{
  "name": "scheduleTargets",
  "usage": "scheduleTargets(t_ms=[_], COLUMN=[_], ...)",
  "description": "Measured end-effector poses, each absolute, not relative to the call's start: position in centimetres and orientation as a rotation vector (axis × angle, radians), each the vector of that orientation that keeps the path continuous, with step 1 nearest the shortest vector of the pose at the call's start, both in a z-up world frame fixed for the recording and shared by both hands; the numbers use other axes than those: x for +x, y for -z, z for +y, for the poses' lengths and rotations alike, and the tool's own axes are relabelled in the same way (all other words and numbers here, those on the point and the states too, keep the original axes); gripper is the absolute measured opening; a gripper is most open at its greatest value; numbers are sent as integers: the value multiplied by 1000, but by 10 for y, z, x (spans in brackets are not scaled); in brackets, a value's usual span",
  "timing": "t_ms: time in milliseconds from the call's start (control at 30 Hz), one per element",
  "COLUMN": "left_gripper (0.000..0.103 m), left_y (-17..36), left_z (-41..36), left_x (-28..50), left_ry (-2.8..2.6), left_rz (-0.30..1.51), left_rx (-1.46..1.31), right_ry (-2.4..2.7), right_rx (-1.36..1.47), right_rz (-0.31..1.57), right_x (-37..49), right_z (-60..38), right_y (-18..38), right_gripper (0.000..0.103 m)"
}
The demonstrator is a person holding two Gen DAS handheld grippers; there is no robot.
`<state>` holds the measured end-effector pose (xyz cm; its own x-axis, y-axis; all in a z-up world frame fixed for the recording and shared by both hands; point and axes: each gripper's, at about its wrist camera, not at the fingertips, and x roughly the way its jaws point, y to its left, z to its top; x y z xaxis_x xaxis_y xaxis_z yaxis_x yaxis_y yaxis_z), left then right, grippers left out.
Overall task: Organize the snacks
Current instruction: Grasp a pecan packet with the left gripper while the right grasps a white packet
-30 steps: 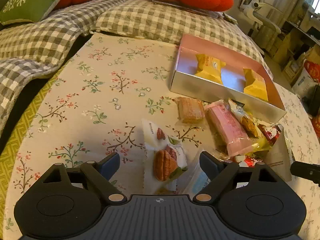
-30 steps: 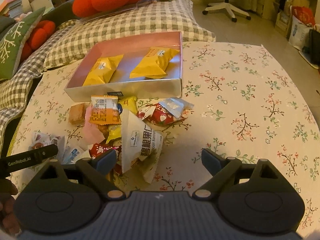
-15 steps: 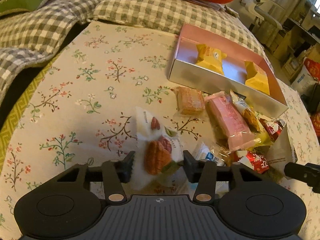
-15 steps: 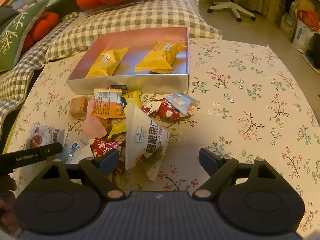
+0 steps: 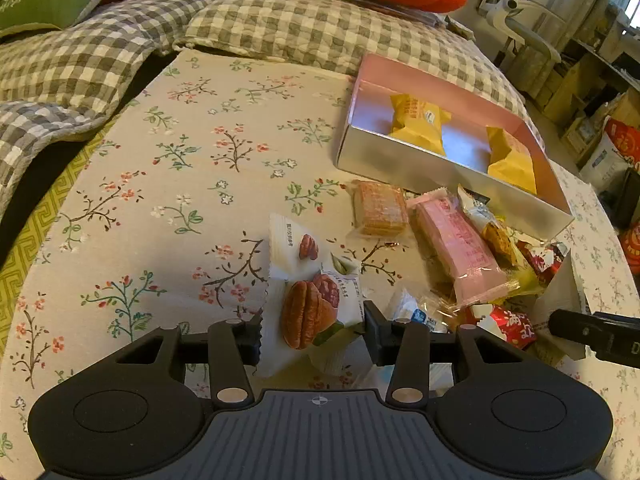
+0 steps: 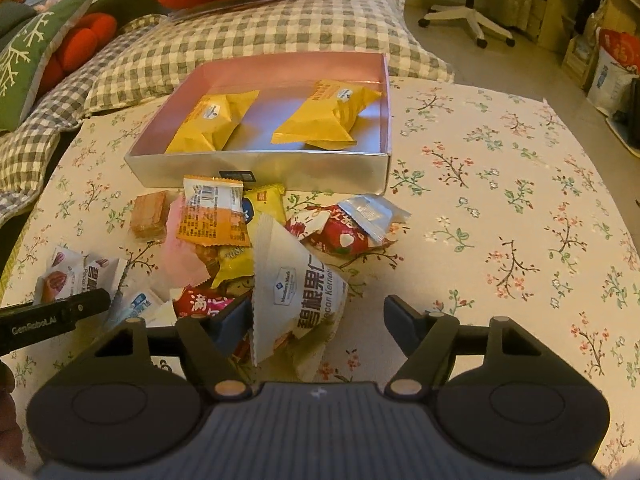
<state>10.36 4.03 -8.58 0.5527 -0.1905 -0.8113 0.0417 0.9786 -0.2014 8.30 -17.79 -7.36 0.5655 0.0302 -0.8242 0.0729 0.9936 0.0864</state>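
Pinching a crinkly pecan packet [image 5: 310, 312], our left claw [image 5: 312, 334] tilts down; our right claw [image 6: 316, 320], closing, straddles a white pouch [image 6: 298, 284].

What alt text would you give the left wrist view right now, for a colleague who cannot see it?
The left gripper, its jaws just closing, pinches a white pecan packet on a floral tablecloth. To its right lies a heap of mixed snacks, and beyond that a pink-lined box holding two yellow packets.
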Motion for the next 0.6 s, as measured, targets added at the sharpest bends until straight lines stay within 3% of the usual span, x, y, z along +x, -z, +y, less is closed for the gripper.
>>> scheduleTargets(t_ms=[33, 100, 200, 600], left_gripper=[42, 42, 42, 41], left_y=[86, 85, 83, 78], left_z=[41, 41, 40, 38], left_x=[103, 103, 102, 100], left_ry=[138, 138, 143, 152], left_rz=[976, 972, 962, 924], left_rx=[-166, -164, -160, -140], right_ry=[11, -7, -19, -4], right_rx=[117, 129, 181, 333], right_rz=[973, 973, 974, 941], right_x=[84, 85, 83, 75], right_z=[-177, -177, -180, -200], right_y=[74, 74, 73, 66], right_gripper=[64, 44, 37, 35])
